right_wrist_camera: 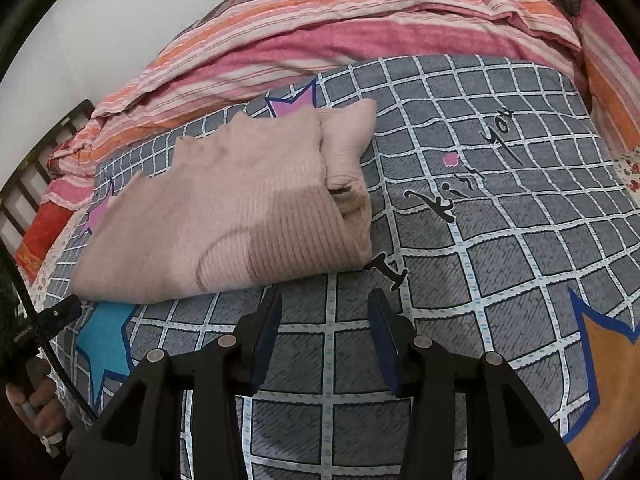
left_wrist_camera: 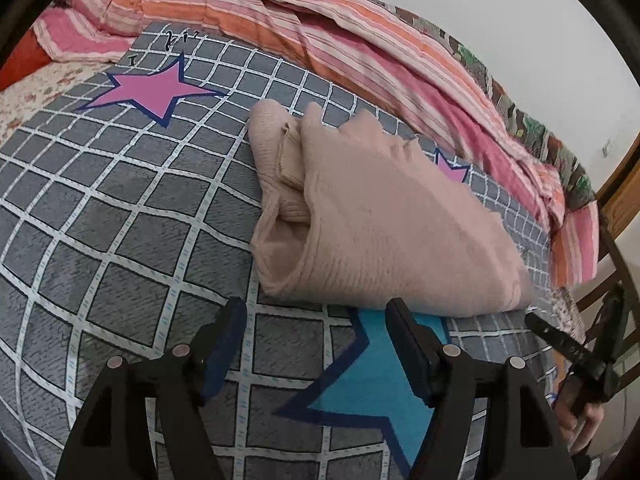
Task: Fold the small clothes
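A pale pink ribbed knit garment (left_wrist_camera: 372, 216) (right_wrist_camera: 244, 208) lies folded in a compact bundle on the grey grid-patterned blanket (left_wrist_camera: 120, 208) (right_wrist_camera: 500, 240). My left gripper (left_wrist_camera: 316, 312) hovers just in front of the bundle's near edge, open, with only blanket between its fingers. My right gripper (right_wrist_camera: 324, 300) is likewise open and empty, its tips just short of the bundle's near right corner. In the left wrist view the other gripper's finger (left_wrist_camera: 560, 338) shows at the far right. In the right wrist view the other gripper's tip (right_wrist_camera: 60, 314) shows at the far left.
A rumpled pink and orange striped quilt (left_wrist_camera: 320, 36) (right_wrist_camera: 320, 32) lies heaped along the far side of the bed. A wooden bed frame (left_wrist_camera: 622, 184) and slatted rail (right_wrist_camera: 36, 168) border the bed. A person's hand (right_wrist_camera: 36, 408) grips the handle at lower left.
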`<state>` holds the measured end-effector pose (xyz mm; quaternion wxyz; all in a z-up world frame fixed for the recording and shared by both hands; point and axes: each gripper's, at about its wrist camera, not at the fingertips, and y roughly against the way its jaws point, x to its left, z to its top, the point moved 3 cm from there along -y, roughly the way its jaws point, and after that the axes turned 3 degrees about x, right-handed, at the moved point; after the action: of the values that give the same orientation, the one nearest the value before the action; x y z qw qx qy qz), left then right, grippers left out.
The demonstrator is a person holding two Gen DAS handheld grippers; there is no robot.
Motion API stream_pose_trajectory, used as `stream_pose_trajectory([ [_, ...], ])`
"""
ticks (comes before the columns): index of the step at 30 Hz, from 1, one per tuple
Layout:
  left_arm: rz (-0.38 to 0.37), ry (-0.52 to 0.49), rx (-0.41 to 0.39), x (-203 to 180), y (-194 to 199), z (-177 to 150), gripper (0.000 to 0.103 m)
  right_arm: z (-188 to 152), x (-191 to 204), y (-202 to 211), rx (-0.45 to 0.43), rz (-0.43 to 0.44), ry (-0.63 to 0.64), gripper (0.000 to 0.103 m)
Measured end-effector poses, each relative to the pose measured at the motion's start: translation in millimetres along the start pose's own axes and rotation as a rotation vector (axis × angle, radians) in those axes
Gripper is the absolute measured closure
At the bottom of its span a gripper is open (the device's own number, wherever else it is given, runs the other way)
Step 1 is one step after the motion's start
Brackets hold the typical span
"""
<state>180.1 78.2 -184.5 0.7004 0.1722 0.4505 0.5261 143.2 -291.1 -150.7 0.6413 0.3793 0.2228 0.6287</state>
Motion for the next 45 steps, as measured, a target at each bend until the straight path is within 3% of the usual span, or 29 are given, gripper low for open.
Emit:
stream_pose_trajectory([
  [7,-0.044,0.022,-0.016,-1,0,-1,0.033,3,-3,5,-0.020,0.002,-0.019,0.059],
  [37,-0.066,0.036,-0.025,-9,-14,3,0.033,1,9,7,-0.014,0.014,-0.001,0.059],
  [45,-0.072,0.041,-0.042,-7,-21,9,0.033,-2,3,-4,0.022,0.028,-0.026,0.058],
])
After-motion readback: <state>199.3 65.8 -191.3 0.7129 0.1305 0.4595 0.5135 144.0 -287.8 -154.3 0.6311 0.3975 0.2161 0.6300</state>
